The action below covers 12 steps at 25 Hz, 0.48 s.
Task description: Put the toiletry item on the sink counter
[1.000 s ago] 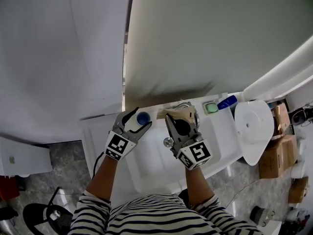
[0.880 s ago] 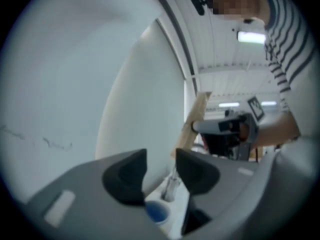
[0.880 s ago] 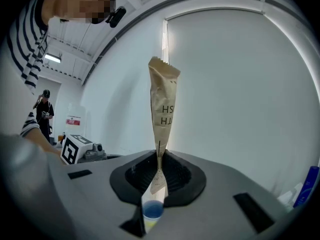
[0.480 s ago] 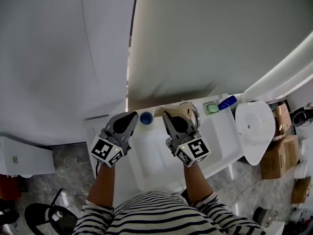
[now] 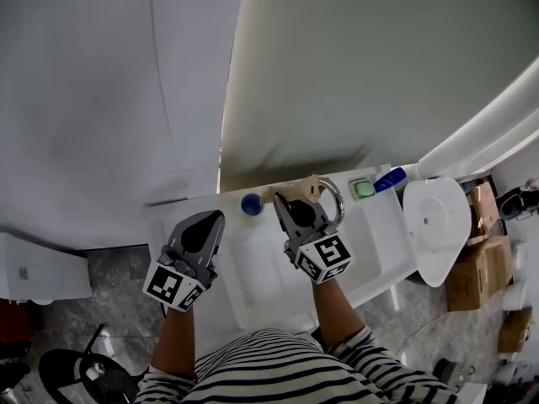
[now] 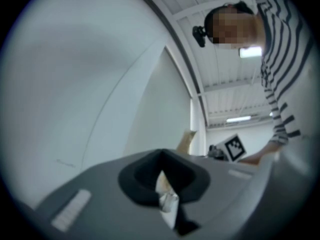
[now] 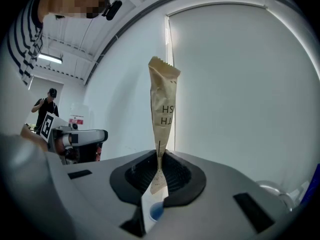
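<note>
My right gripper [image 5: 285, 202] is shut on a beige toiletry tube [image 5: 296, 189] and holds it over the back of the white sink counter [image 5: 383, 225]. In the right gripper view the tube [image 7: 162, 114] stands upright, pinched at its lower end between the jaws of that gripper [image 7: 160, 173]. A small blue-capped item [image 5: 251, 204] stands by itself on the counter's back edge, between the two grippers. My left gripper [image 5: 212, 219] hangs over the counter's left part, below and left of that item, apart from it. It is shut and holds nothing [image 6: 163, 185].
A chrome faucet [image 5: 334, 197] curves just right of the tube. Further right on the counter are a green soap dish [image 5: 363, 188] and a blue bottle [image 5: 391, 177]. The sink basin [image 5: 265, 280] lies under my arms. A white toilet [image 5: 435, 222] and cardboard boxes [image 5: 473, 268] are at right.
The left gripper let go of the blue-capped item, shut, and drew back down and to the left. The item stays on the counter. The right gripper barely moved.
</note>
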Tool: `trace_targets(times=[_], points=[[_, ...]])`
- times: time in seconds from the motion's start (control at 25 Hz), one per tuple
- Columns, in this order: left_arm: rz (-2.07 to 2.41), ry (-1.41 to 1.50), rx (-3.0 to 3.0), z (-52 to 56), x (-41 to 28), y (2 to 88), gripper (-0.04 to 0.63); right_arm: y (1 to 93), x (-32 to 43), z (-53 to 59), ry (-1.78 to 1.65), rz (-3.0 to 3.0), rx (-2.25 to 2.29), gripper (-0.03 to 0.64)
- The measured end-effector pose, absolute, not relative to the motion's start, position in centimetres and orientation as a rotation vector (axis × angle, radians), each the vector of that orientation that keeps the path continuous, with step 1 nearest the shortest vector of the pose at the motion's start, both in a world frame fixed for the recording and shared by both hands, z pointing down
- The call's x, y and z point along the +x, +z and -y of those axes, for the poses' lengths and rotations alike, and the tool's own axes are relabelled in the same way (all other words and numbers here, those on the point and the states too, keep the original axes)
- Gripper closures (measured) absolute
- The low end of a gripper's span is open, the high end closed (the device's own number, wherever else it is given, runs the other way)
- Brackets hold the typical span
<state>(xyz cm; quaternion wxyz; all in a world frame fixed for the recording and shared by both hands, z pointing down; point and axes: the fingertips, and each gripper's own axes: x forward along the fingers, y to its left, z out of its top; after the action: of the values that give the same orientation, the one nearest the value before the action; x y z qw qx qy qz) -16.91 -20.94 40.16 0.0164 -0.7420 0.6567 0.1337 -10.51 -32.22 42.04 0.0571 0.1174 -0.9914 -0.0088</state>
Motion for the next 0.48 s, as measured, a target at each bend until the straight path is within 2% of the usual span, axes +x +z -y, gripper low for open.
trace_targets(times=[0.48], points=[[-2.062,0.39,-2.313,21.0,-17.7,41.4,0.588,46.6,-12.8,33.0,0.006,2.903,0.311,0.589]])
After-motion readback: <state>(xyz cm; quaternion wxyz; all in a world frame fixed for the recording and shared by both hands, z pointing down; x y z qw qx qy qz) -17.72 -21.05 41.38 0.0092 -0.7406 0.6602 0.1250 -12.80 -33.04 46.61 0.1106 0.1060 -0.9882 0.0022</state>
